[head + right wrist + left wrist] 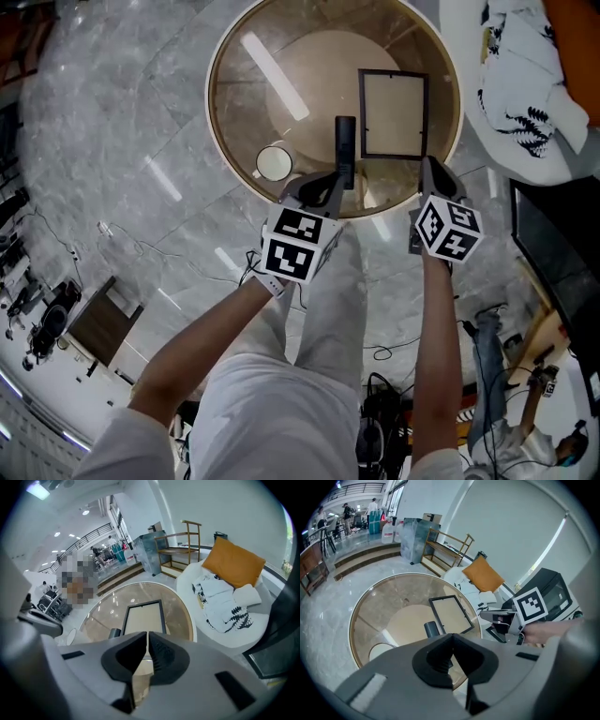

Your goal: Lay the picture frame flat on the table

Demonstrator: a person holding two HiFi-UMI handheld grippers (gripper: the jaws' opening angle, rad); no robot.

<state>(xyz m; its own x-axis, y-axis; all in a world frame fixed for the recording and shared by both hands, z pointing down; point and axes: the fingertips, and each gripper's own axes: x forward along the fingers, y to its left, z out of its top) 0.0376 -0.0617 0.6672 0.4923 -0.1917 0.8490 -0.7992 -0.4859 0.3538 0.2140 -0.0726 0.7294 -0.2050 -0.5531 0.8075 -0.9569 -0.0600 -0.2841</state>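
Left hand-held gripper (328, 187) and right hand-held gripper (433, 171) hang closed and empty over the near rim of the glass bench (234, 131). Beyond a dark object (345, 148), perhaps a remote, the picture frame (394, 114) lies flat on the glass. The task looks finished, leaving only withdrawal. Only the right gripper view shows the orange cushion (233, 563).

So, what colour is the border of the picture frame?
Black, on the picture frame; clearest in head view.
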